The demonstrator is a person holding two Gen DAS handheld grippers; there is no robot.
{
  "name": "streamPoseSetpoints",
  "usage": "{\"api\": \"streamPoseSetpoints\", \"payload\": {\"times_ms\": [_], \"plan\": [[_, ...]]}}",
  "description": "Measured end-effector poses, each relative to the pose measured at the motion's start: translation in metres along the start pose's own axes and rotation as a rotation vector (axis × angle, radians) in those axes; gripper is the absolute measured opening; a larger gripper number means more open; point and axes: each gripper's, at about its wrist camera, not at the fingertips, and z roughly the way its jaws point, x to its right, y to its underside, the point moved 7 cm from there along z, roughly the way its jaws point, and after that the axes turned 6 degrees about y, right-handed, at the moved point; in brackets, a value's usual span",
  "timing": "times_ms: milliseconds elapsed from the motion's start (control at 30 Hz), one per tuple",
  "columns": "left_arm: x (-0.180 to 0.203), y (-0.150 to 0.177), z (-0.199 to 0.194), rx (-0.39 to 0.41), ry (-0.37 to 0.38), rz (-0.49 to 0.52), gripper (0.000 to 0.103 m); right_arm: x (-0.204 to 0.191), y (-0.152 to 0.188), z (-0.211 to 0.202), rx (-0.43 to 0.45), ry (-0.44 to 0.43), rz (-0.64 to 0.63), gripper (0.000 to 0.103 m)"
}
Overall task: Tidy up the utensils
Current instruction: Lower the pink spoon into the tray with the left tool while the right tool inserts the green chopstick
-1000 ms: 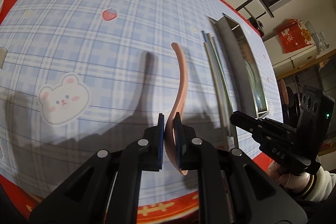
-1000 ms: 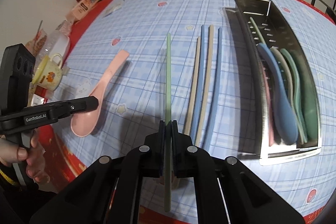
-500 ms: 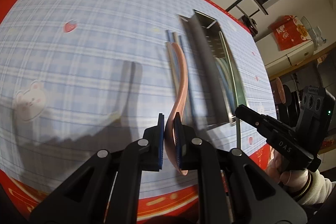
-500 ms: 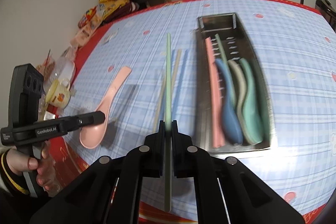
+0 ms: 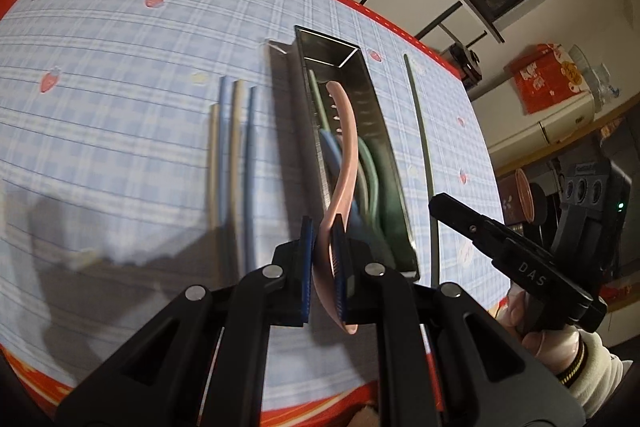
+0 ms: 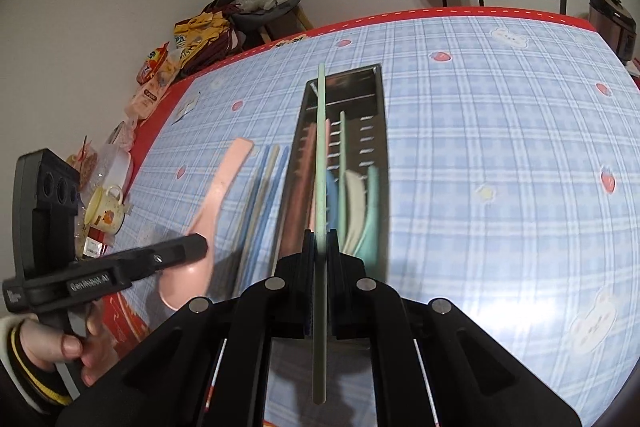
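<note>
The left gripper [image 5: 322, 267] is clamped on the bowl of a curved pink plastic spoon [image 5: 344, 147], while the right gripper [image 6: 318, 275] pinches a pale green chopstick [image 6: 320, 163] — both held above the long stainless steel tray [image 5: 396, 187] (already holding spoons and chopsticks). Best to line each handle up with the tray's length and lower gently before letting go. Four loose pastel chopsticks [image 5: 234, 163] lie just beside it.
</note>
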Motion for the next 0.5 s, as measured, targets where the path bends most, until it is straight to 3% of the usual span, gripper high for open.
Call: {"api": "streamPoseSetpoints", "payload": {"times_ms": [500], "plan": [[0.015,0.002,0.043,0.045,-0.113,-0.078,0.013,0.022,-0.022,0.016,-0.057,-0.046,-0.035,0.007]]}}
